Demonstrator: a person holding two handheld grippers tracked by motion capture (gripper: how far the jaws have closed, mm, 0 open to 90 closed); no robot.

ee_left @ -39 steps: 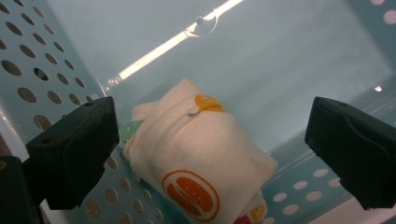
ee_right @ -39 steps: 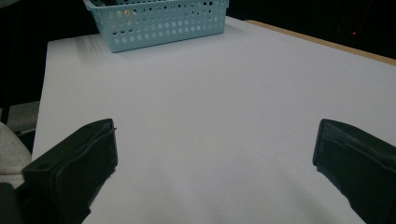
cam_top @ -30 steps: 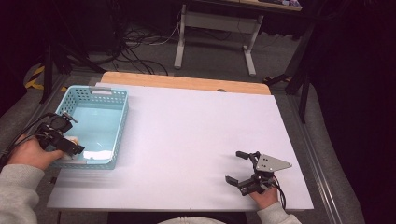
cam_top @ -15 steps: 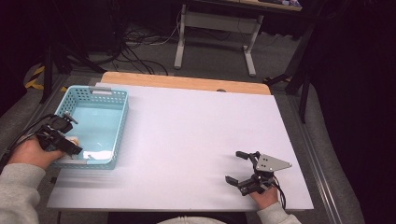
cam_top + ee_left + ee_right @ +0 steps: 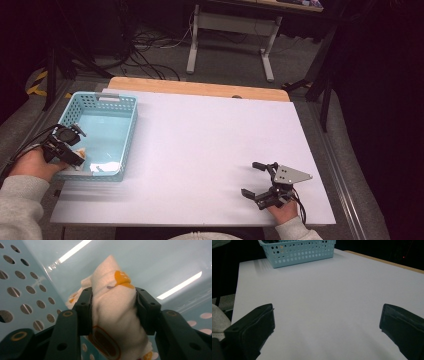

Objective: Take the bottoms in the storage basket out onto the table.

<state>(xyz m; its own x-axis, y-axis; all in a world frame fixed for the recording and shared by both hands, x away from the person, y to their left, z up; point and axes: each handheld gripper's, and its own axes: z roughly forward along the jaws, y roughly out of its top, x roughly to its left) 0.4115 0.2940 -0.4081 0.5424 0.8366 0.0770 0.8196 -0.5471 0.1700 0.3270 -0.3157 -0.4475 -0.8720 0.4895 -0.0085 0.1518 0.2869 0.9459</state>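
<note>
Two hand-held grippers over white table (image 5: 200,150): left (image 5: 75,155) clamps cloth (image 5: 112,305) inside basket (image 5: 127,130), right (image 5: 255,179) gapes.

High view overlooks the table (image 5: 200,150); tool cameras share its basket (image 5: 127,135).

The right gripper (image 5: 325,325) is hovering just above the white table (image 5: 332,297), its two black jaws standing wide apart with bare tabletop lying between them. A light blue perforated basket (image 5: 299,251) is sitting on the far left part of the table, well apart from the jaws, and a wooden edge (image 5: 387,262) is running along the table's far side
</note>
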